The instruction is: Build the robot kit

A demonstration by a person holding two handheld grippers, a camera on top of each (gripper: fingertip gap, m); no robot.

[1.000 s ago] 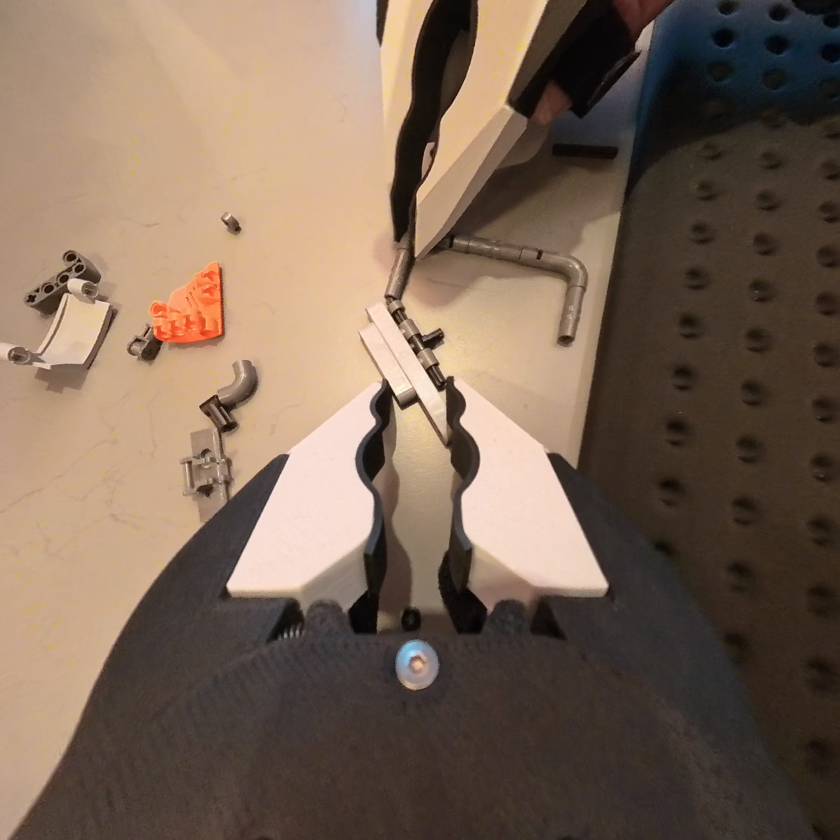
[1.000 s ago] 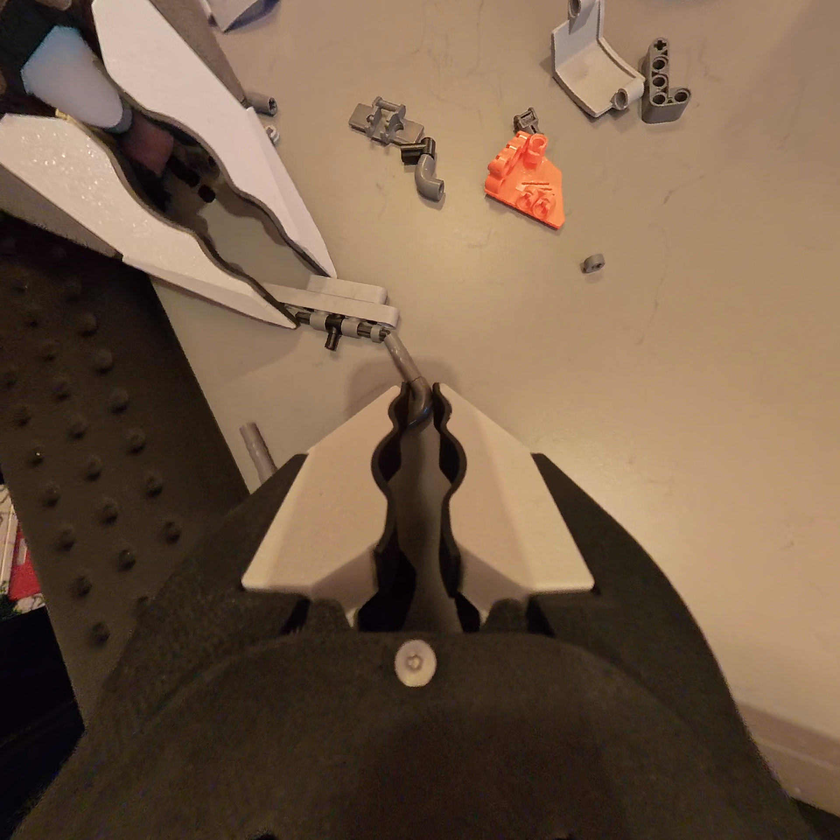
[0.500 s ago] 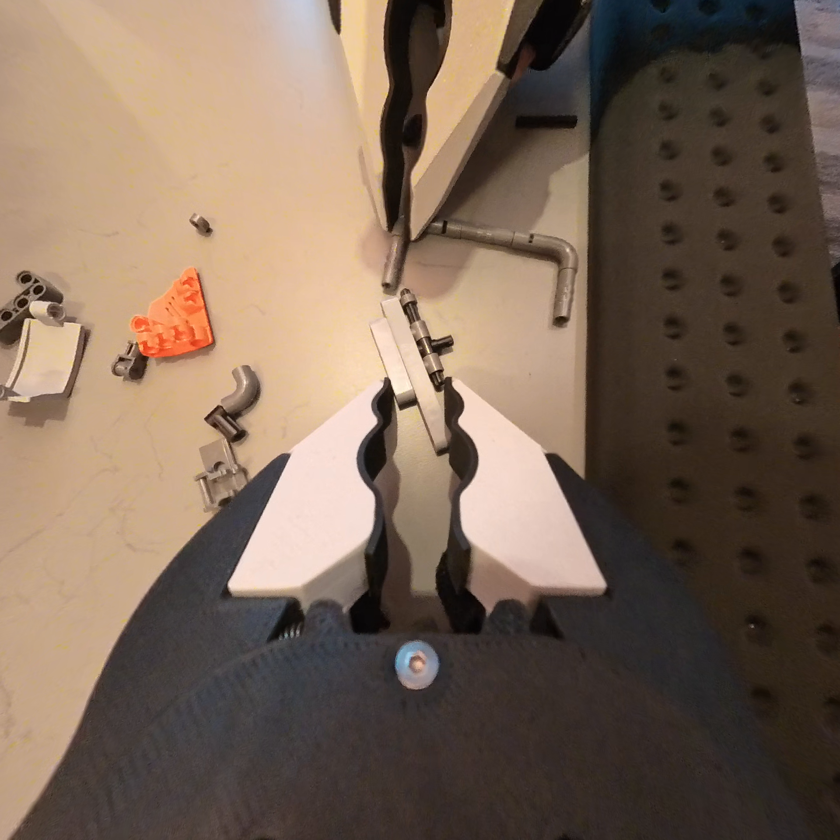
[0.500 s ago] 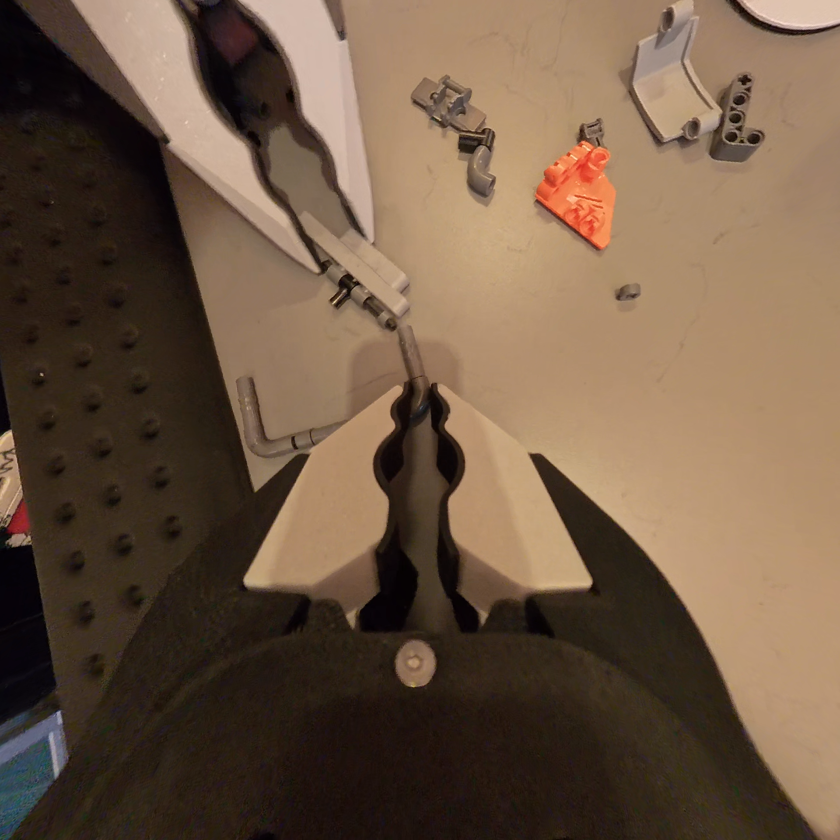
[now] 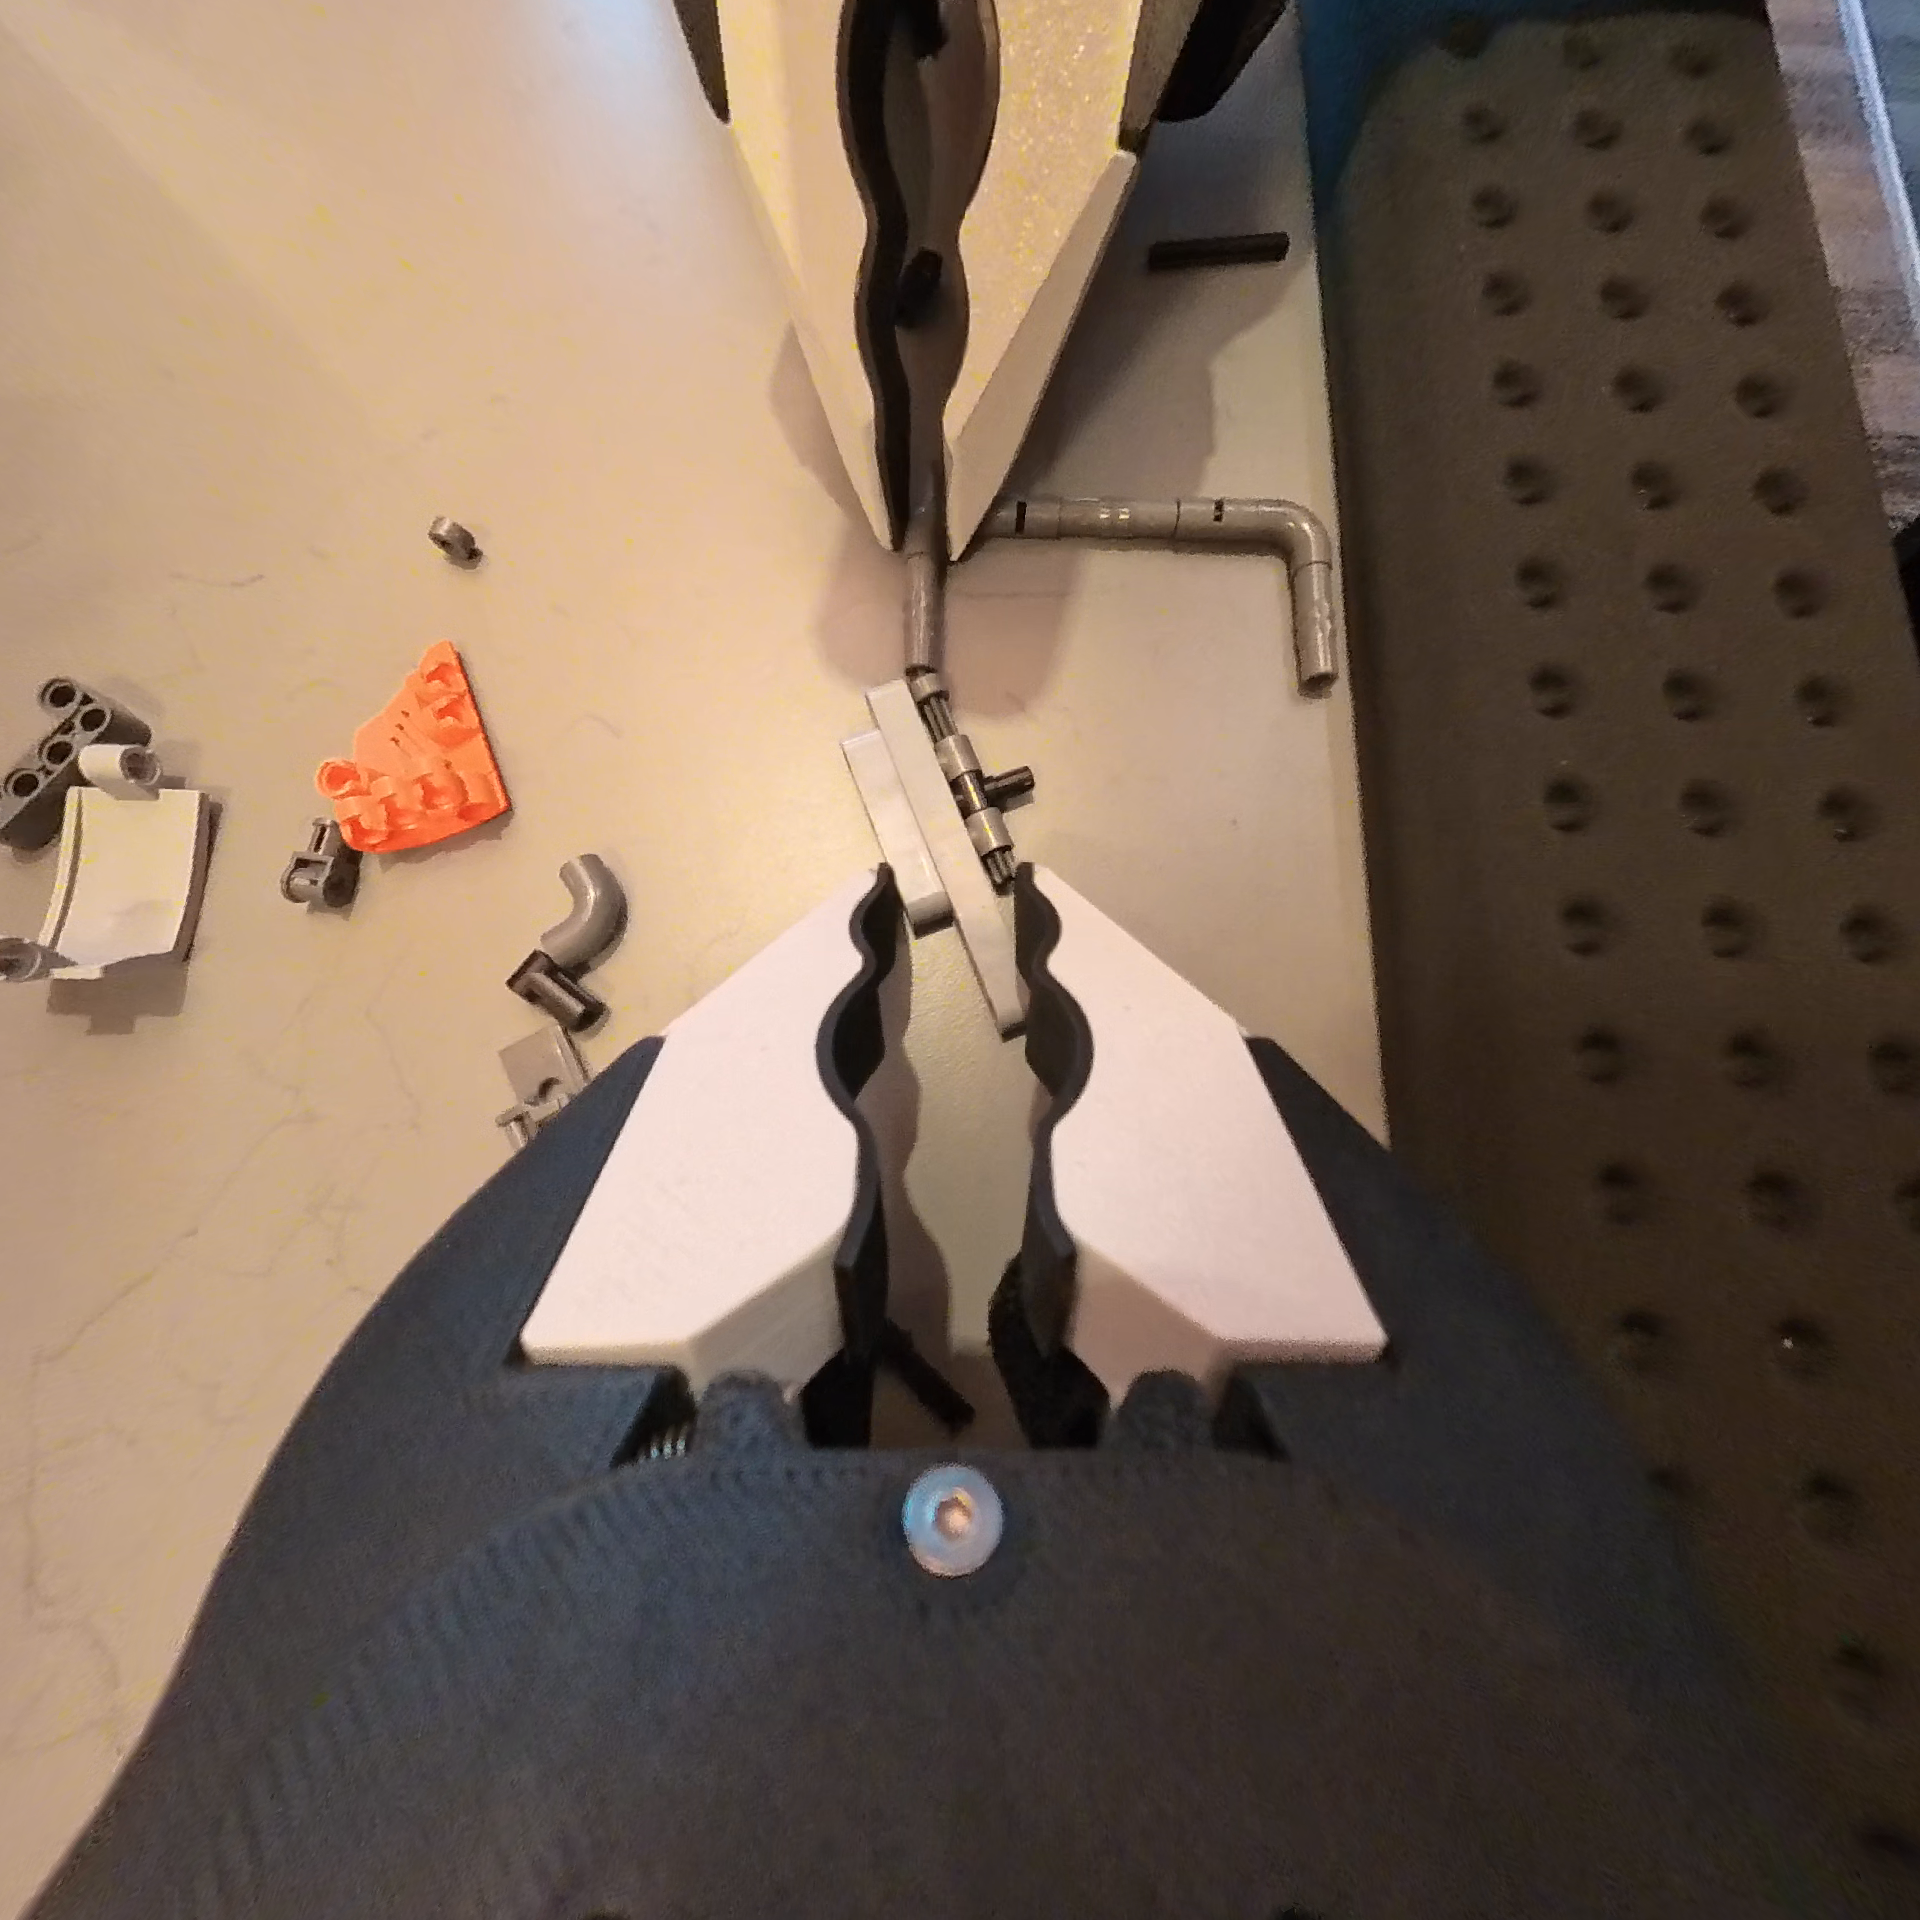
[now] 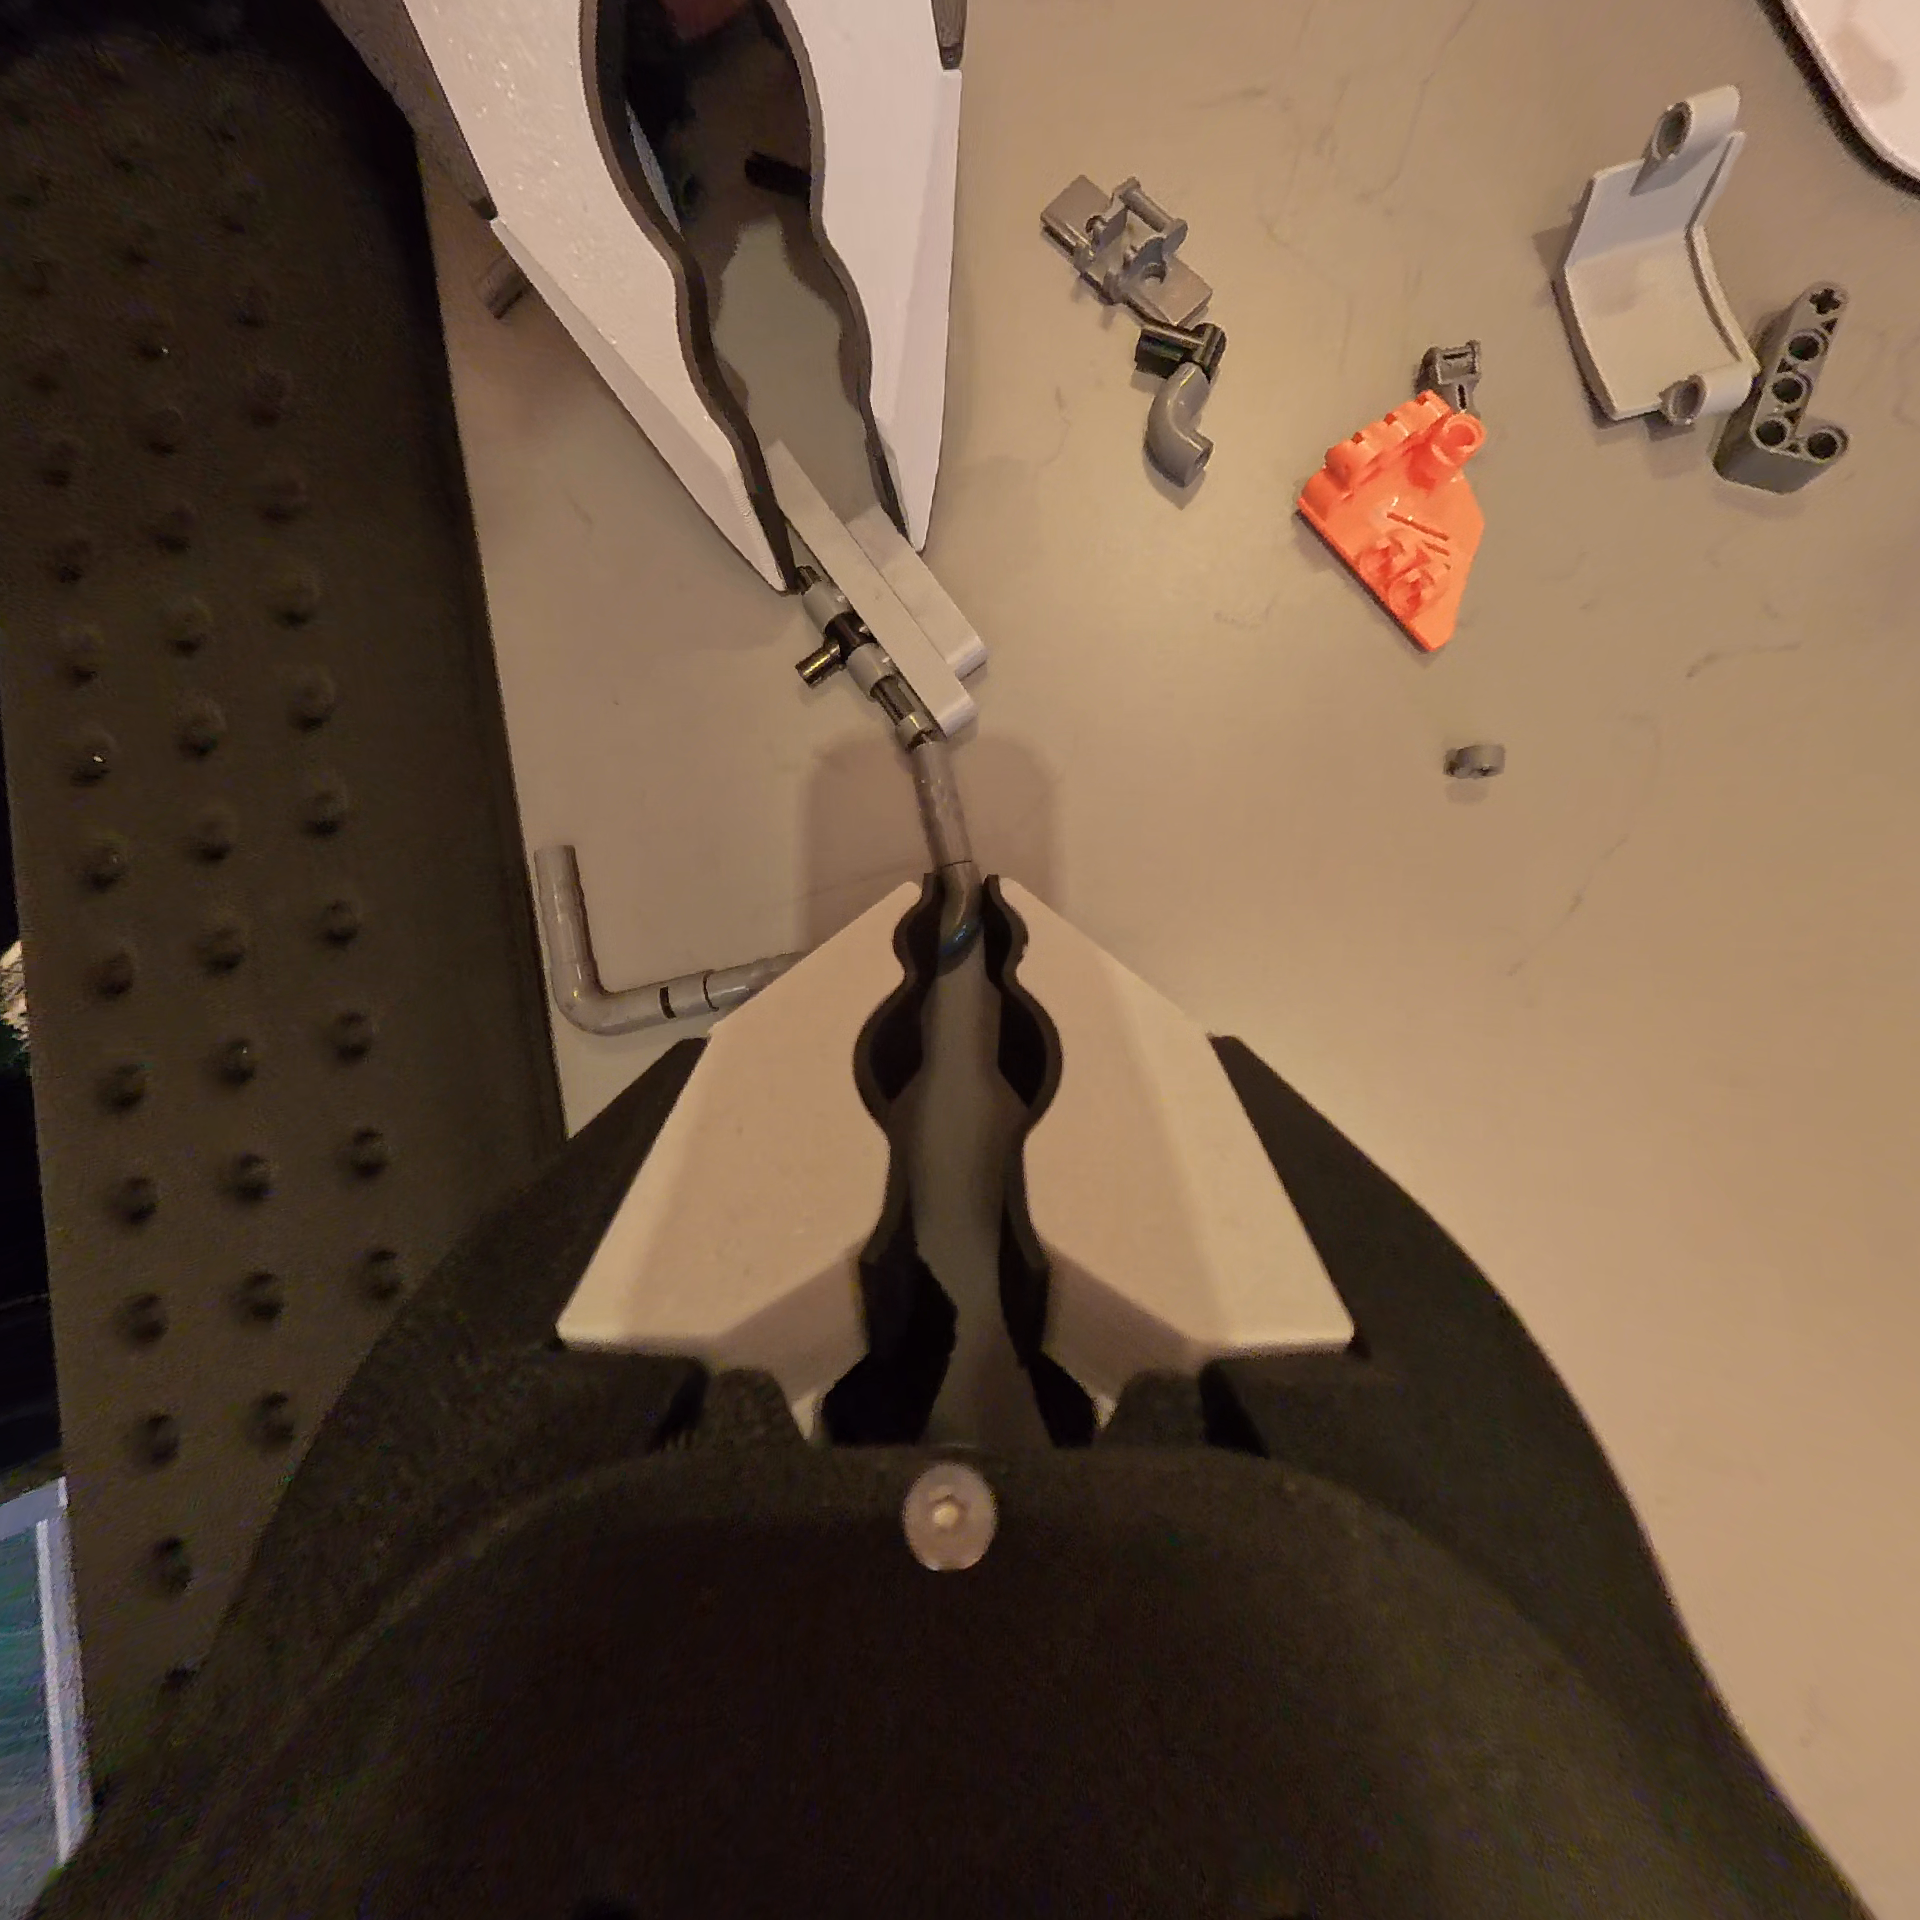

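Note:
My left gripper [image 5: 954,881] is shut on a light grey plate assembly [image 5: 906,800] with a black axle and grey bushes along one edge. My right gripper [image 6: 954,896] is shut on a bent grey tube [image 6: 940,816]. The two grippers face each other, tip to tip, just above the beige table. The tube's free end [image 5: 920,623] meets the end of the axle. In the right wrist view the left gripper [image 6: 847,561] comes in from the top with the plate [image 6: 925,634]. In the left wrist view the right gripper [image 5: 920,540] comes in from the top.
A long L-shaped grey tube [image 5: 1195,511] lies by a dark studded foam mat [image 5: 1662,831]. To the left lie an orange wedge [image 5: 416,769], a grey elbow [image 5: 592,914], a curved grey panel [image 5: 125,883], a dark L-beam [image 5: 62,727], a small bush [image 5: 454,538] and a black axle [image 5: 1216,249]. The tips of one gripper are about 7 cm away from the tips of the other. My left tips are roughly 5 cm from the grey elbow [image 5: 592,914]. It is also in sight in the right wrist view [image 6: 1162,406].
Both grippers have swung round to face each other head on. The tube and the plate assembly now lie nearly in one line, where before they met at an angle.

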